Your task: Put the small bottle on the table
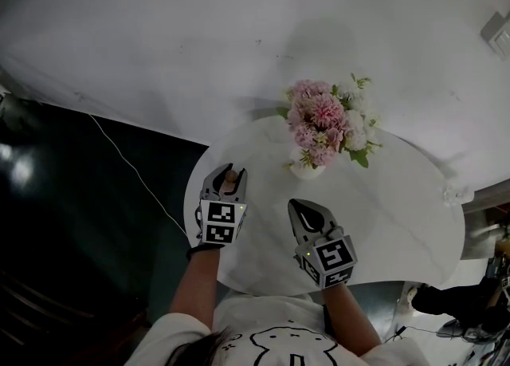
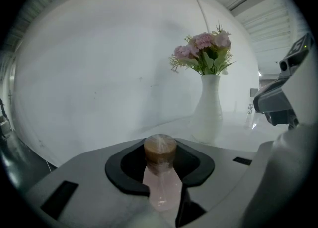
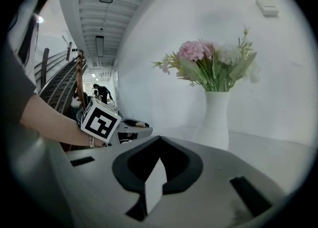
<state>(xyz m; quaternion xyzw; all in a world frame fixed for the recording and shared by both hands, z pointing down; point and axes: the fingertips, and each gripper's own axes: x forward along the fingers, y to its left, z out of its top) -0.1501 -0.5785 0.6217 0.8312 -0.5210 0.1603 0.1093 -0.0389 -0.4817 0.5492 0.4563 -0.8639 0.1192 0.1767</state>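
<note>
A small pale pink bottle (image 2: 161,185) with a brown cap (image 2: 160,150) sits between the jaws of my left gripper (image 2: 160,158), which is shut on it. In the head view this left gripper (image 1: 229,175) hovers over the left part of the round white table (image 1: 398,221), the bottle (image 1: 229,182) showing between its fingers. My right gripper (image 1: 309,211) hangs over the table's front middle. In its own view the right gripper (image 3: 159,142) has its jaw tips together and holds nothing. The left gripper (image 3: 130,123) shows at its left.
A white vase (image 1: 307,169) of pink and white flowers (image 1: 323,121) stands at the table's back, just beyond both grippers. A small clear object (image 1: 453,193) lies at the table's right edge. Dark floor (image 1: 80,197) with a thin cable (image 1: 127,165) lies left.
</note>
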